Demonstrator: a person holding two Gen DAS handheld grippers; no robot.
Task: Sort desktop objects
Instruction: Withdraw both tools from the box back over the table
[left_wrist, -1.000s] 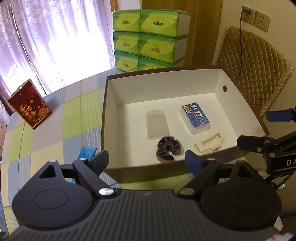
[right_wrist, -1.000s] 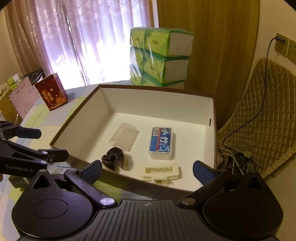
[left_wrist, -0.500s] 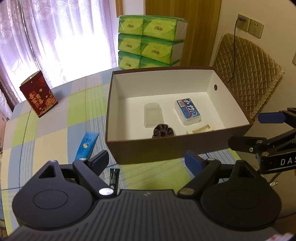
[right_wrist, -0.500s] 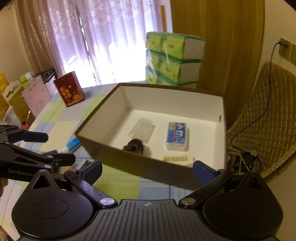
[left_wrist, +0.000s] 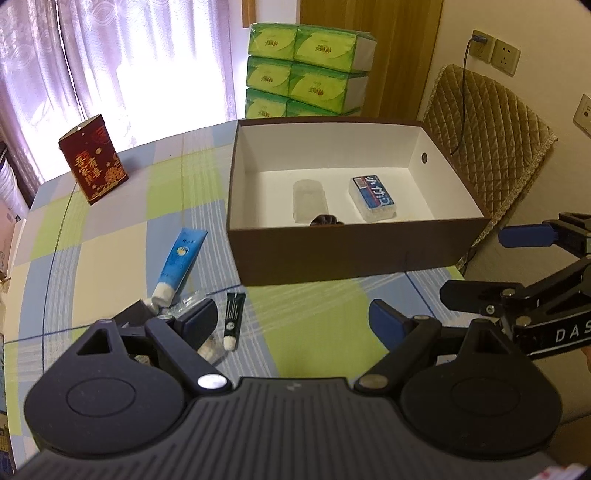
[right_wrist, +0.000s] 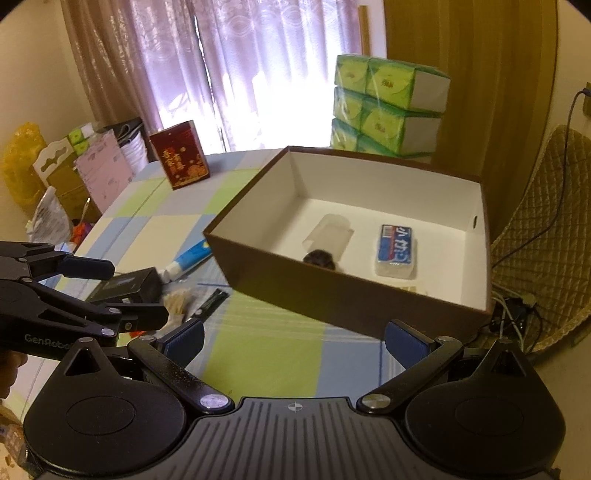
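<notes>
A checked table. At left stands a red box. Nearer, a blue tube and a small black tube lie loose beside the left gripper, fingers wide and empty. Centre-right sits a brown box holding a clear case, a dark scrunchie and a blue packet. Right gripper hovers before it, fingers wide, empty.

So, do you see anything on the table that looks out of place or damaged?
Nothing looks damaged or spilled. The leftover things lie in a loose pile left of the brown box: a blue tube, a small dark tube, a black box and a clear packet. They are scattered at angles, not yet sorted.
</notes>
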